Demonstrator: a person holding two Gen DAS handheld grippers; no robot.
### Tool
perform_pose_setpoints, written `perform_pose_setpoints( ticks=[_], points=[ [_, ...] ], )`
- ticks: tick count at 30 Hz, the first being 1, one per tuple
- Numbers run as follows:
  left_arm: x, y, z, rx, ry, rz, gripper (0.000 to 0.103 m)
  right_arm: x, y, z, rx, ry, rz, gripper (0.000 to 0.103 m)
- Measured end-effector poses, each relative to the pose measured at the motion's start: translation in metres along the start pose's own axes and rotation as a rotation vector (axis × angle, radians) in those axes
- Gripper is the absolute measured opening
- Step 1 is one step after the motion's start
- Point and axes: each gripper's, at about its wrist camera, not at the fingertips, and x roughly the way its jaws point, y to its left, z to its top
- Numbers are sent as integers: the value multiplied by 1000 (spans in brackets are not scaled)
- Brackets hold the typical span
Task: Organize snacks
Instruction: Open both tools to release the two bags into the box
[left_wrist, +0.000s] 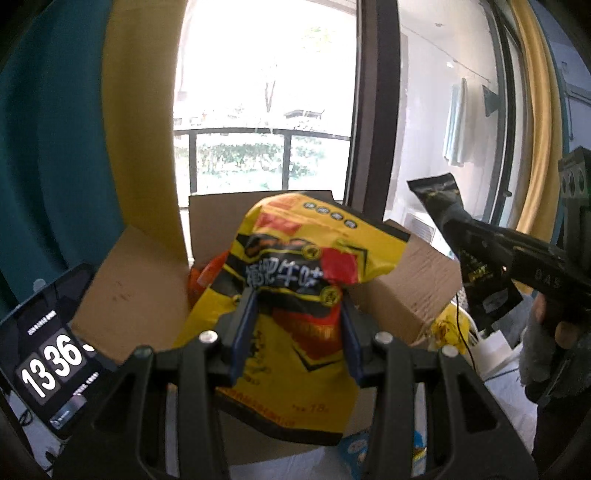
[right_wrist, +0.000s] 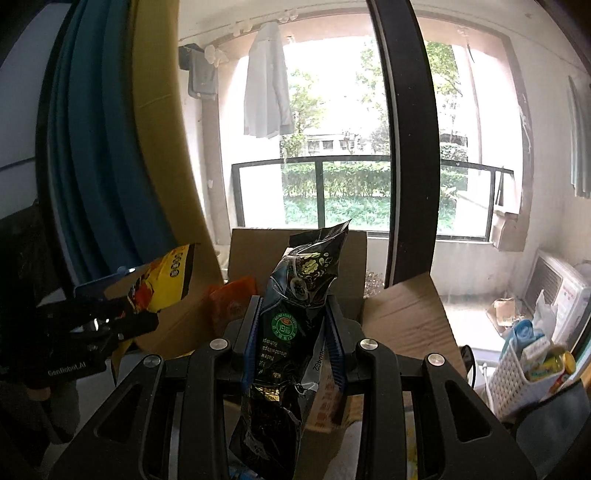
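My left gripper (left_wrist: 297, 306) is shut on a yellow snack bag (left_wrist: 295, 266) with red and black print, held crumpled in the air before an open cardboard box (left_wrist: 136, 291). My right gripper (right_wrist: 293, 314) is shut on a black snack pouch (right_wrist: 295, 295) with a green round label, upright in front of the same cardboard box (right_wrist: 402, 310). An orange packet (right_wrist: 232, 299) lies inside the box. In the left wrist view the right gripper (left_wrist: 476, 240) shows at the right, holding the black pouch (left_wrist: 439, 195). The right wrist view has the left gripper (right_wrist: 122, 314) and the yellow bag (right_wrist: 166, 280) at its left.
A tablet (left_wrist: 48, 350) showing a clock leans left of the box. A white lattice basket (right_wrist: 521, 369) with small items stands at the right. A blue-and-white packet (left_wrist: 354, 450) lies below the box. Yellow curtain (left_wrist: 136, 110) and window frame (left_wrist: 376, 103) rise behind.
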Motion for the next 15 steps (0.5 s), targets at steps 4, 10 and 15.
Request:
perform_pose_setpoints(
  ticks=[4, 10, 15],
  points=[
    [19, -4, 2, -25, 12, -10, 44, 16, -7, 3, 12, -4, 4, 34],
    [49, -13, 0, -39, 57, -43, 45, 34, -10, 7, 20, 1, 3, 34],
    [69, -20, -3, -53, 101, -73, 48, 53, -19, 6, 54, 28, -3, 34]
  ],
)
